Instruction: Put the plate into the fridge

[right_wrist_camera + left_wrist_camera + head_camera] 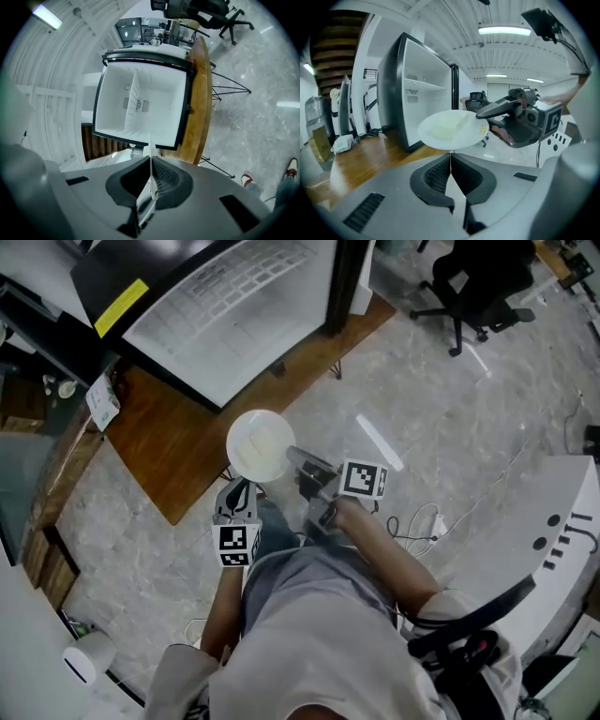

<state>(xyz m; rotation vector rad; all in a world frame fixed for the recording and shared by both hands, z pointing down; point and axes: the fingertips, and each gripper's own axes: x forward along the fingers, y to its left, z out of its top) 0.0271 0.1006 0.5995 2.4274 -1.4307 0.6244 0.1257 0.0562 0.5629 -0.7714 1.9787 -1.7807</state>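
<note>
Two grippers were at the white plate: the right gripper clamped its rim, while the left gripper, jaws pressed together on nothing, sat just by its near edge. Beyond, apart from the plate, the open fridge stood on a wooden board.

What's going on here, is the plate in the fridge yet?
Not yet. A person stands facing the open fridge with a gripper in each hand. The right gripper has its jaws shut on the rim of the white plate and holds it in the air, short of the fridge. The left gripper has its jaws together with nothing between them, just under the plate's near edge.
</note>
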